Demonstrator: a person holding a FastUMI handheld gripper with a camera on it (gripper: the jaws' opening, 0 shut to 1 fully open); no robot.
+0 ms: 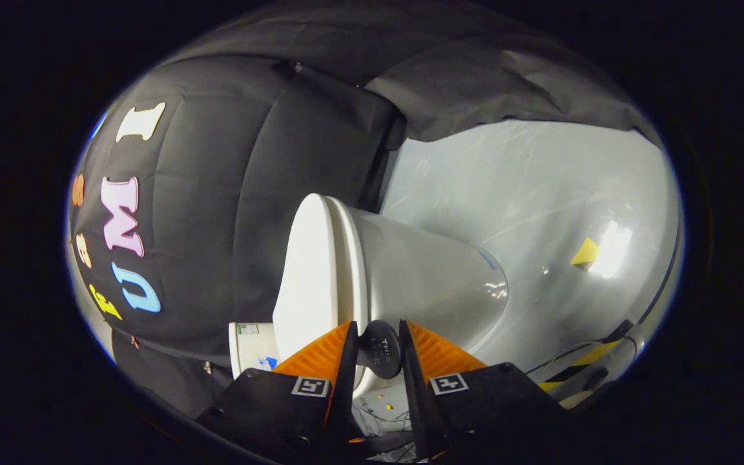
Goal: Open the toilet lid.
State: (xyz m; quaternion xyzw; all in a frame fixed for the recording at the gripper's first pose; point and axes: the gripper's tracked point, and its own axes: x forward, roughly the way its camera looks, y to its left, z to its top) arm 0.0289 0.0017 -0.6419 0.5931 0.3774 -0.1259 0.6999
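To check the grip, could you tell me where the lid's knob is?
In the gripper view the knob sits between the fingers of the gripper, against the toilet.

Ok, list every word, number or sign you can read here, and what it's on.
Black round knob, clamped between the gripper fingers: pale lettering, too blurred to read.
Sticker on the toilet tank: too small to read.
Square markers on the gripper: coded patterns, no words.

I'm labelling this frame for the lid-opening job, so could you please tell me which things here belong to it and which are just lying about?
Part of the job:
- toilet lid, closed on the toilet bowl
- dark round knob, between the fingers
- tool, fingers at the knob's two sides

Just lying about:
- yellow marker on the floor
- loose cables
- striped tape
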